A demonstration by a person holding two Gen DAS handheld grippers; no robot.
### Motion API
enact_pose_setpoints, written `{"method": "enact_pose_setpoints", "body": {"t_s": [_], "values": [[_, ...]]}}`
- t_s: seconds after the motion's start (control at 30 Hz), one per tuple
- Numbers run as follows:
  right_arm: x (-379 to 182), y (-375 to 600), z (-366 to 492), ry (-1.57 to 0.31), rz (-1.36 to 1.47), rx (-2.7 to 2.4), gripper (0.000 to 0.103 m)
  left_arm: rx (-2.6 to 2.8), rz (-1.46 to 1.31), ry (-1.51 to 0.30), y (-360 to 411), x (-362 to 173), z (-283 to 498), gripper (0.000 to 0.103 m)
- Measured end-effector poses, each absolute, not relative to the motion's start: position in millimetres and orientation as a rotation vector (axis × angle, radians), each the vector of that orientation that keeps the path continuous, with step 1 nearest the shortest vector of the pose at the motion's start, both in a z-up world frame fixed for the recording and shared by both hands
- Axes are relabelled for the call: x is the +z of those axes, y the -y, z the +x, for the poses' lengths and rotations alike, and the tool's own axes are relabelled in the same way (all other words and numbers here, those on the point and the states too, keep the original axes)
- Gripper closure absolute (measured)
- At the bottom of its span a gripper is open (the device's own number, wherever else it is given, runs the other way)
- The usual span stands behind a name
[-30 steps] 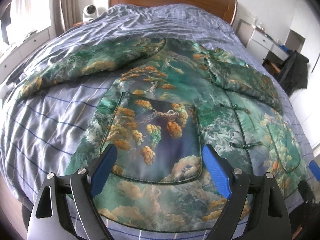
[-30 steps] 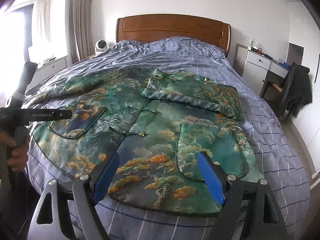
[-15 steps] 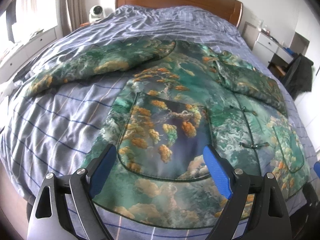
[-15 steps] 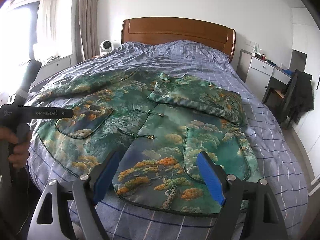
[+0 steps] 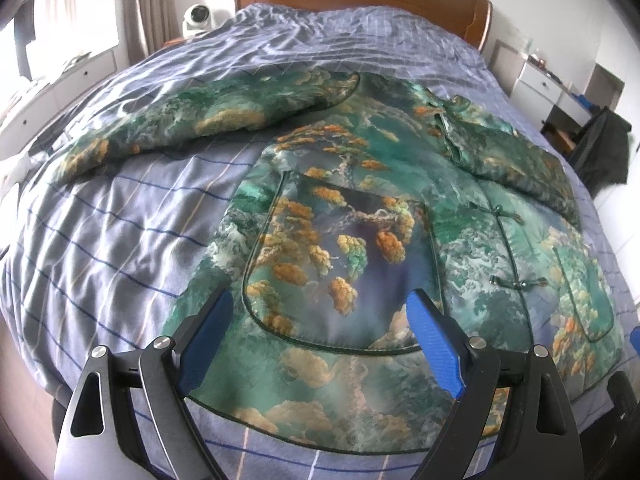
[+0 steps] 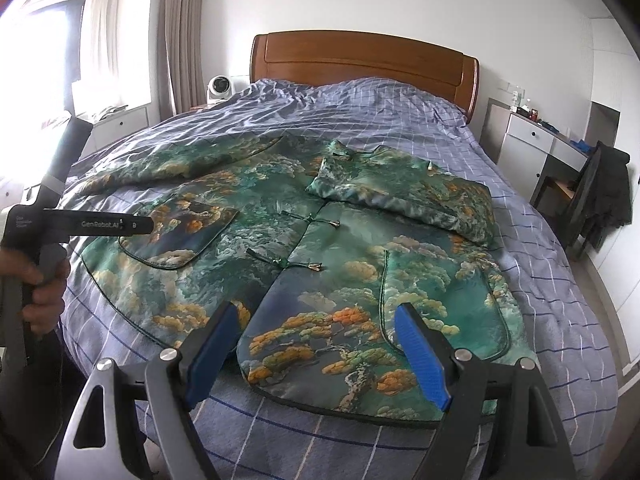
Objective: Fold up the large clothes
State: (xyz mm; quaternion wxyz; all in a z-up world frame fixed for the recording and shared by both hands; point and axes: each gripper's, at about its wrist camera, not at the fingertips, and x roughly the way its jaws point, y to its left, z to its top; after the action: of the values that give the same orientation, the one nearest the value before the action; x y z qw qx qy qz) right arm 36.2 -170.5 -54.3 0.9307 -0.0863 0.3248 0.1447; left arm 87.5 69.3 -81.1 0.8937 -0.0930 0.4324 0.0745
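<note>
Left gripper (image 5: 318,338): black angular frames with triangular cut-outs, silver round screws at pivots, blue textured finger pads (image 5: 434,350)
Right gripper (image 6: 316,346): same build, blue pads, silver screws
Left unit side-on in right wrist view: black bar, white "GenRobot.AI" lettering; bare-skinned hand (image 6: 44,290) on grey handle

Daylight enters from the curtained window (image 6: 60,52) at left, which is overexposed to white glare. Illumination across the blue checked bedspread (image 6: 400,120) is soft and even, with faint shadows. Both views show strong fisheye curvature and dark vignetted corners. Focus is sharp centrally, slightly soft at edges.
</note>
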Motion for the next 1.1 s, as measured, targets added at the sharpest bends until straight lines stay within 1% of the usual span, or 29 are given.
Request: {"method": "enact_pose_setpoints", "body": {"t_s": [1.1], "values": [[-63.1,161.8,36.6,-0.693,-0.192,0.314,0.021,0.172,-0.219,-0.927,-81.4,-94.8,87.9,0.014]]}}
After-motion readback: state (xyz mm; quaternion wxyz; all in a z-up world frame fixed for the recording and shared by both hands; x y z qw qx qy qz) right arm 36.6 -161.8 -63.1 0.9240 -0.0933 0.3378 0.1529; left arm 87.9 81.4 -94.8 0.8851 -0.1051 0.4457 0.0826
